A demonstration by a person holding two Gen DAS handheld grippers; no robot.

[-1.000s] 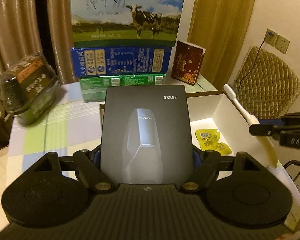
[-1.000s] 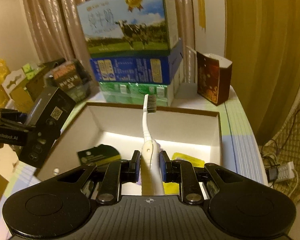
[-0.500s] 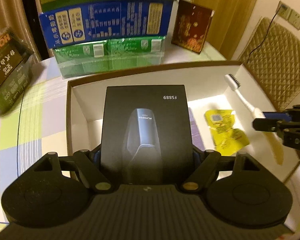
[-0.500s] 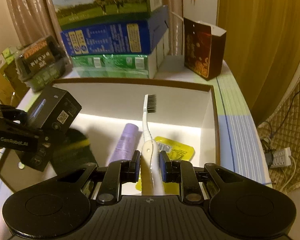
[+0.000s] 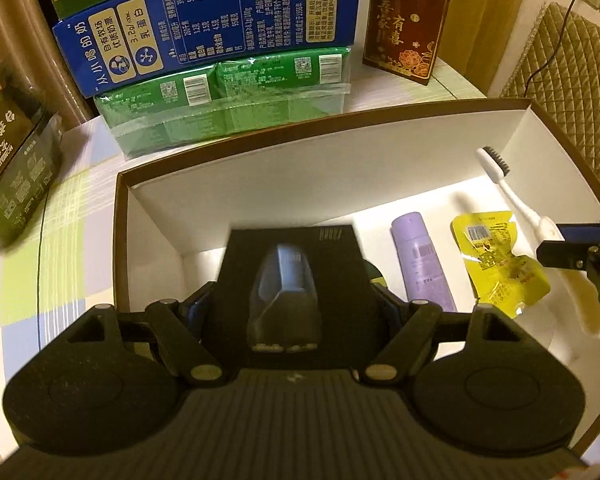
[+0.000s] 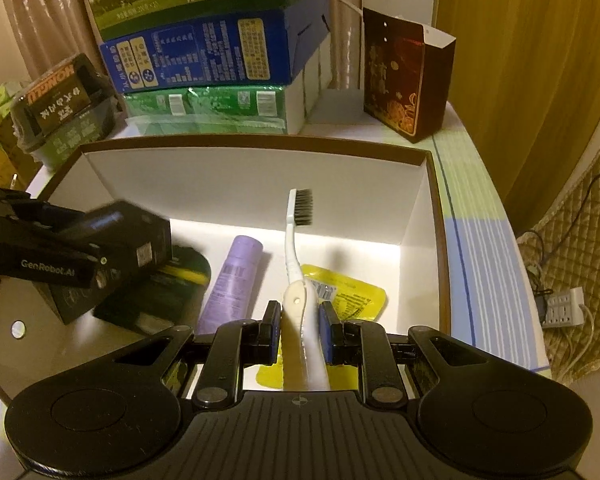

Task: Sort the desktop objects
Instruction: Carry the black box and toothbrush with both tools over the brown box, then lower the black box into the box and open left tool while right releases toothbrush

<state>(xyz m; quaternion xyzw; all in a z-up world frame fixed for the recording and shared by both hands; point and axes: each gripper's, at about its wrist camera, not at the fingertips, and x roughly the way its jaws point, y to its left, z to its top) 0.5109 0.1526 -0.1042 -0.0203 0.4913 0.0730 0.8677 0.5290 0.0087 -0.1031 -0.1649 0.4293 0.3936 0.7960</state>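
Note:
My left gripper [image 5: 290, 312] is shut on a black shaver box [image 5: 288, 276] and holds it low inside the open white box [image 5: 260, 160], at its left side. My right gripper [image 6: 299, 330] is shut on a white toothbrush [image 6: 294, 248] with dark bristles, held over the box's right half. The toothbrush also shows in the left wrist view [image 5: 512, 192], and the black box in the right wrist view [image 6: 112, 256]. On the box floor lie a purple tube [image 6: 232, 280], a yellow packet [image 6: 348, 300] and a dark green pouch [image 6: 168, 292].
Behind the white box stands a stack of green [image 5: 228, 96] and blue cartons [image 5: 220, 28], with a dark red paper bag [image 5: 404, 24] to the right. A dark tissue pack [image 5: 8, 152] lies at the left. A quilted chair [image 5: 568, 80] is at the right.
Both grippers have moved forward and down into the white box. The black box has tilted and dropped toward the box floor; the toothbrush is lower over the yellow packet.

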